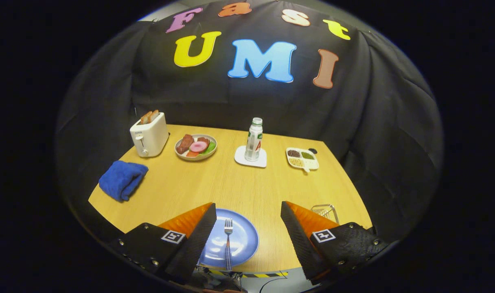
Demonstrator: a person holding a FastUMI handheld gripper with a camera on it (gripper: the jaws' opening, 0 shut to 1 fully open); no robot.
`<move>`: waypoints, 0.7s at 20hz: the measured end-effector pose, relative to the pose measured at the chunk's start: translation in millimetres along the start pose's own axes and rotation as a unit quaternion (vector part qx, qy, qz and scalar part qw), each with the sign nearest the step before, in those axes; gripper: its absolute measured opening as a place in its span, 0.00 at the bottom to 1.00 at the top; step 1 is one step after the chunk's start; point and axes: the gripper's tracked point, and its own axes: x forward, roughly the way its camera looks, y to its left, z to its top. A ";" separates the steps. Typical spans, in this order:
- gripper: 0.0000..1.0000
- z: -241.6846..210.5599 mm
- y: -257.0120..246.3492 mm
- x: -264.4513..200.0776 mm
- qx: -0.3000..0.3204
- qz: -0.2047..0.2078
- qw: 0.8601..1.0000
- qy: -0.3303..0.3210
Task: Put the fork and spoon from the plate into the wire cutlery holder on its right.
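Gripper [247, 228] hung w/ jaws spread wide, gripping nothing. Btwn the fingers [198, 240] lay the blue plate [245, 240] w/ fork [228, 240] on it, tines away. Wire cutlery holder [325, 211] stood just behind right finger. Spoon: couldn't tell.

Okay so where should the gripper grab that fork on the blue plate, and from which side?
Probably from above, at the neck just behind the tines. The fork lies flat on the plate, handle toward the open gripper, so its fingers would close across the thin shaft.
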 end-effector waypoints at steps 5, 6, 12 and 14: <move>0.98 -37.0 3.0 8.6 -0.021 0.019 0.998 0.063; 0.97 -44.5 4.6 9.2 -0.027 0.024 0.996 0.078; 0.97 -85.4 12.4 14.3 -0.048 0.041 0.987 0.146; 0.98 -100.8 15.4 15.5 -0.043 0.046 0.982 0.176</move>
